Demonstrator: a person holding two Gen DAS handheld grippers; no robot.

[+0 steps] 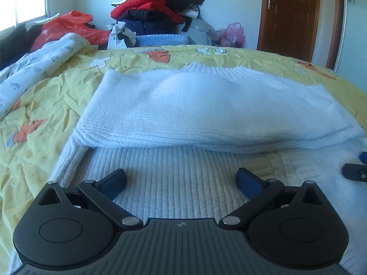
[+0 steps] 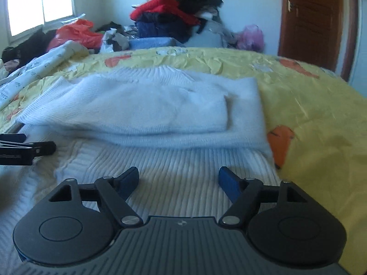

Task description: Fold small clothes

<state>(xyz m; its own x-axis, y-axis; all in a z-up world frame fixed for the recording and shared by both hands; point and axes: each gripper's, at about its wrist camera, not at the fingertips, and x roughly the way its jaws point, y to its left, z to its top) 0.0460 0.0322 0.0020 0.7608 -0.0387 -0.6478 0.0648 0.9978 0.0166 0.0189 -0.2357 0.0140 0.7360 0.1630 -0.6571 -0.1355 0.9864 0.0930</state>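
Note:
A white knit sweater (image 1: 195, 105) lies on the yellow bedsheet (image 1: 41, 105), its sleeves folded across the body and its ribbed hem (image 1: 179, 178) nearest me. My left gripper (image 1: 182, 181) is open and empty, low over the hem near its left side. My right gripper (image 2: 179, 180) is open and empty over the hem near the sweater's (image 2: 149, 105) right edge. Each gripper shows at the edge of the other's view: the right one in the left wrist view (image 1: 357, 169), the left one in the right wrist view (image 2: 23, 149).
A white printed quilt (image 1: 34, 68) lies bunched at the left. A pile of red, black and navy clothes (image 1: 160, 11) and an orange bag (image 1: 68, 27) stand beyond the bed. A brown door (image 1: 291, 16) is at the far right. The bedsheet (image 2: 321, 126) extends right.

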